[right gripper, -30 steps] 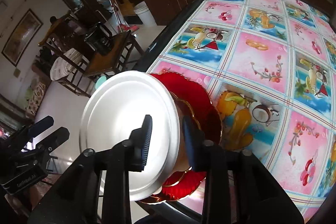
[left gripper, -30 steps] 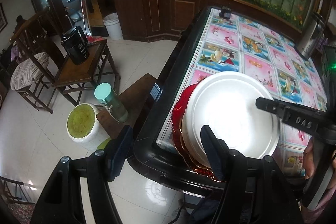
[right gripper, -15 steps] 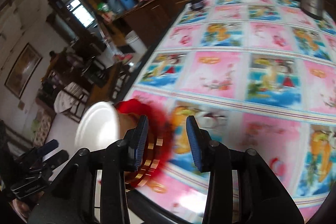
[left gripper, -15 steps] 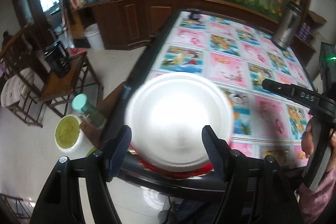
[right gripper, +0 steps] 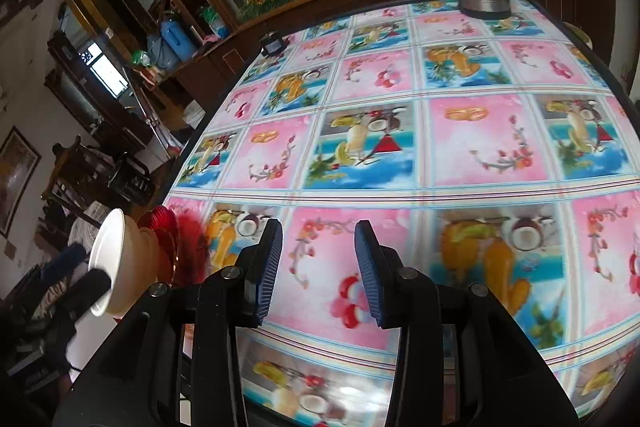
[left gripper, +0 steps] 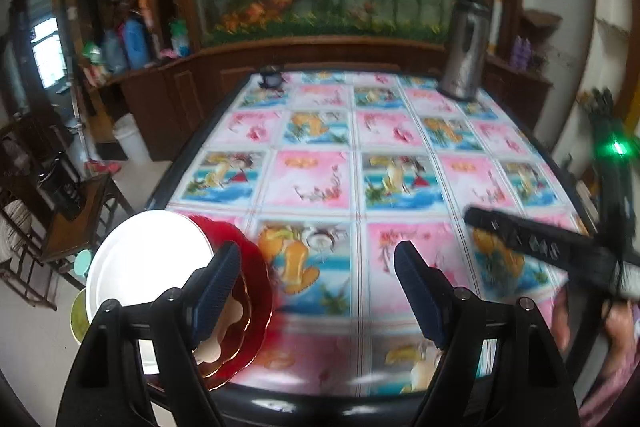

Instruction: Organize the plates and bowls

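in the left wrist view the left gripper (left gripper: 320, 283) is standing wide apart over the patterned tablecloth (left gripper: 396, 163), with nothing between its fingers, while the white bowl (left gripper: 148, 259) is sitting on the stacked red plates (left gripper: 256, 291) at the near left corner of the table, partly behind the left finger. the other tool (left gripper: 560, 247) is crossing in from the right, blurred, with a bit of the person's hand (left gripper: 560, 315) under it, and a steel flask (left gripper: 466, 47) is standing far back, well apart from the stack. since the stack seems to be overhanging the table edge, any next touch should probably be coming in level and slow, pushing toward the table rather than off it. in the right wrist view the right gripper (right gripper: 318, 267) is also parted and carrying nothing, pointing at bare cloth (right gripper: 460, 143), and the bowl (right gripper: 116, 259) on the red plates (right gripper: 168, 243) is showing far to the left at the table corner, seen side on, with the dark tip of the left tool (right gripper: 90, 287) in front of it; whether that tip is touching the bowl cannot be told. the pile looks gathered already, so the step in hand is likely a check or a nudge: keeping both tools clear of the rim, and if shifting it, gripping the plates' rim and not the bowl, which could be sliding.
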